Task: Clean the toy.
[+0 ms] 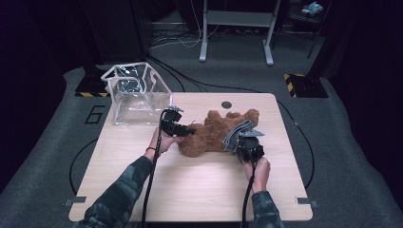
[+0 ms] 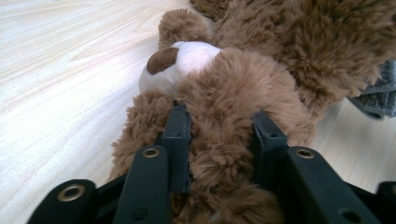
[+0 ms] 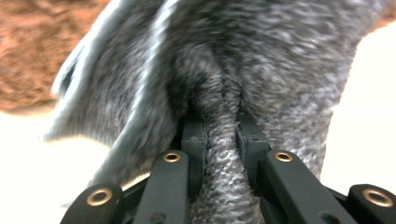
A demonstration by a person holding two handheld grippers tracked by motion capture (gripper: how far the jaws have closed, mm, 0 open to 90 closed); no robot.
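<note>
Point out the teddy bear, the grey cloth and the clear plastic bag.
teddy bear point(image 1: 209, 137): high view, on its brown body.
grey cloth point(image 3: 280, 70): right gripper view, on the knitted fabric above the tongs.
clear plastic bag point(image 1: 138, 102): high view, on its front wall.

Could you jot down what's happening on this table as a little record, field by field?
Surface: light wooden table
Main thing: brown teddy bear lying on the table
Second thing: grey knitted cloth by the bear
Left gripper: jaws around a bunch of the bear's fur, near its white muzzle
Right gripper: jaws pinched on a fold of the grey cloth
Also on the table: clear plastic bag, standing open at the far left corner
Apparent work: handling the cloth at the bear
</note>
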